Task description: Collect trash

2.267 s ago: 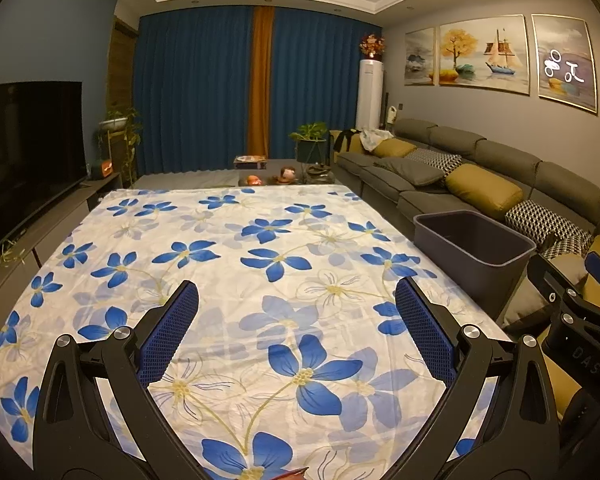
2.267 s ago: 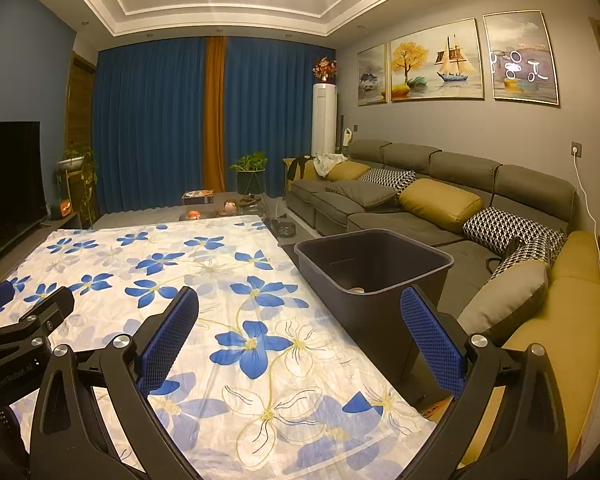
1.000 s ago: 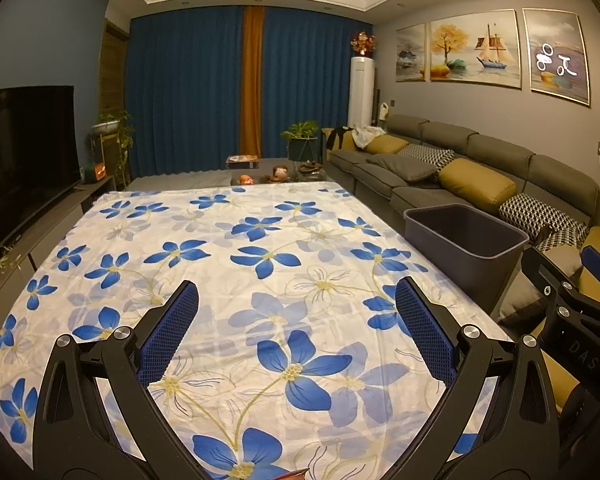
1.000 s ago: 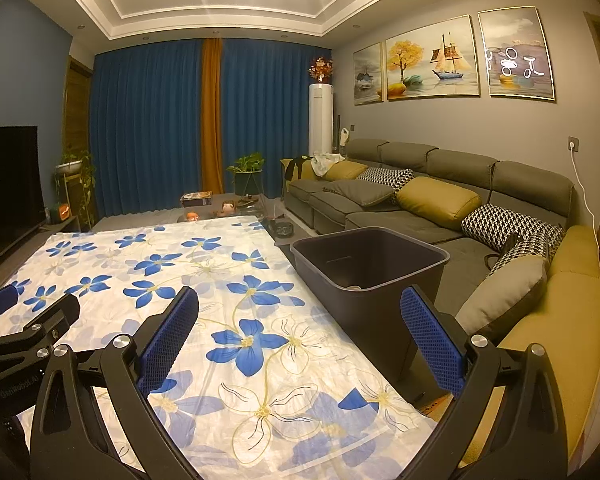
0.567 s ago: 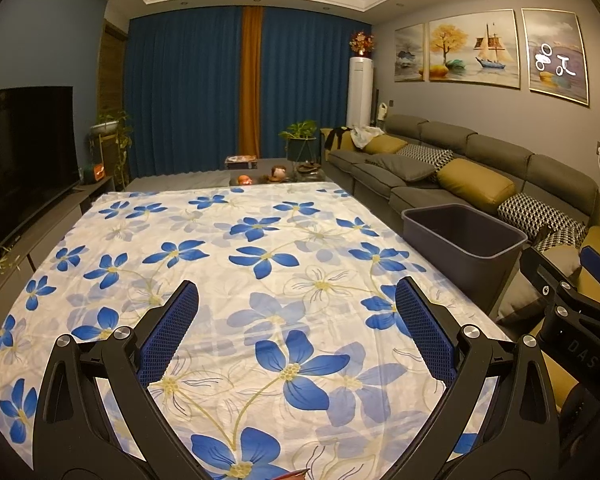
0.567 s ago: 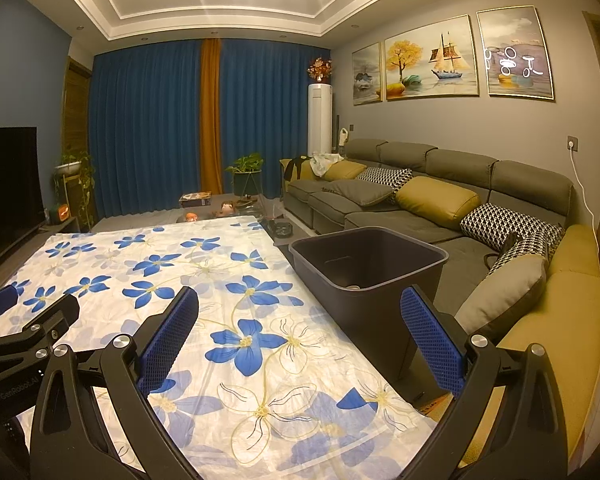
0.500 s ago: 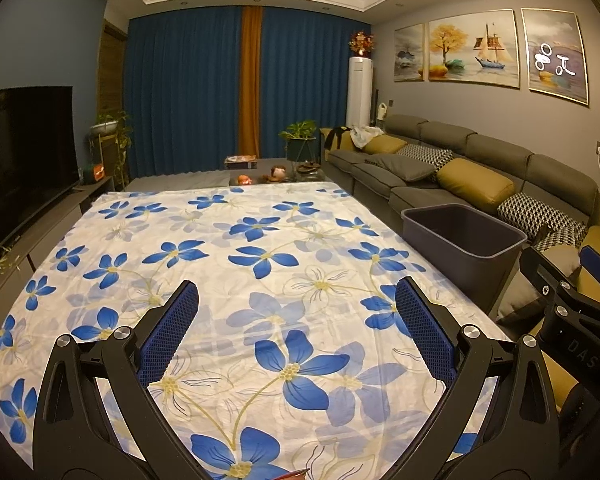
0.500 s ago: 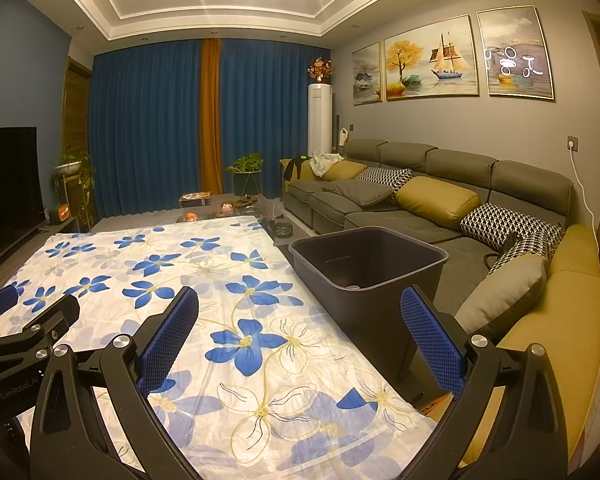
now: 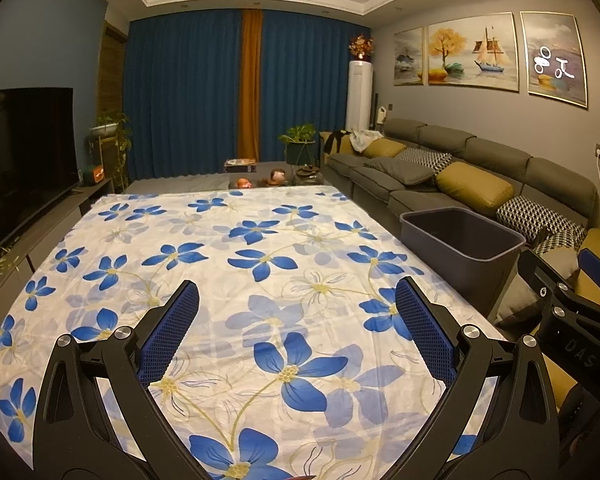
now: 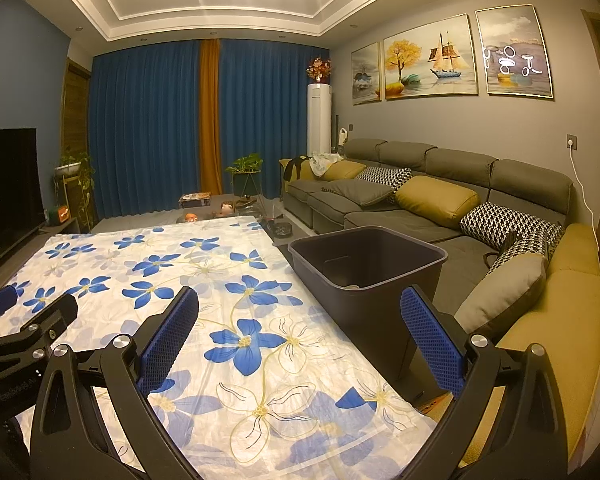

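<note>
Both grippers hang above the near end of the flowered cloth [image 9: 260, 248], empty. The left gripper [image 9: 296, 320] has its jaws spread wide, and so does the right gripper [image 10: 300, 324]. The bin [image 10: 380, 300] stands just beside the cloth's right edge, between it and the sofa [image 10: 460, 184].

Both tools look alike: the left black plastic two-finger gripper [image 9: 297, 330] has angular arms with triangular cut-outs, round silver screws at the joints and blue mesh-textured pads [image 9: 168, 336]. The right black plastic two-finger gripper [image 10: 299, 338] matches it; pale lettering marks each body.
</note>
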Tool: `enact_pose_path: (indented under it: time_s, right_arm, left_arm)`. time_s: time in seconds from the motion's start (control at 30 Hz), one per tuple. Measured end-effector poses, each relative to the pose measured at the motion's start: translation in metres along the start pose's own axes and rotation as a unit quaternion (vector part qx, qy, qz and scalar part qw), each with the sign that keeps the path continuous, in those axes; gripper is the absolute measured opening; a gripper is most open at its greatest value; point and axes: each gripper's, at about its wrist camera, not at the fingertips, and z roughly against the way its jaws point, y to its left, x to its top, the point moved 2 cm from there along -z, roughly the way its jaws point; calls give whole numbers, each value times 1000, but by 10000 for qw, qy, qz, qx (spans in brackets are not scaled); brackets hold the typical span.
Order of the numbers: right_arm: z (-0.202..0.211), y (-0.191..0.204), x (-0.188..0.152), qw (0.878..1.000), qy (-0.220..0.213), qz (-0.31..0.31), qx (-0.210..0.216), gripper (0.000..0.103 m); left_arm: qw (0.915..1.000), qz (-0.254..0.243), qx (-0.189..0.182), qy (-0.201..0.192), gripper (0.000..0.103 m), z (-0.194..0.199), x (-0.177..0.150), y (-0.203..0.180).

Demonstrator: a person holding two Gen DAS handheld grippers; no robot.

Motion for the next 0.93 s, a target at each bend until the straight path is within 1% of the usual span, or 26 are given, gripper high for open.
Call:
enact_pose_path:
  time_s: [0.1, 0.6, 0.77, 0.93]
  right_arm:
    - [0, 0, 0, 10000, -3, 2, -4, 97]
    - [1, -1, 1, 10000, -2, -35, -12, 97]
    - [1, -2, 1, 10000, -12, -36, -15, 97]
    - [2, -1, 3, 10000, -15, -58, -19, 97]
  left_arm:
    - [10000, -18, -15, -25, 94, 1, 0, 0]
    - [10000, -76, -26, -48, 94, 0, 2, 1]
    - [9999, -91, 38, -48, 97, 0, 3, 1]
    - [9999, -140, 65, -48, 97, -1, 3, 1]
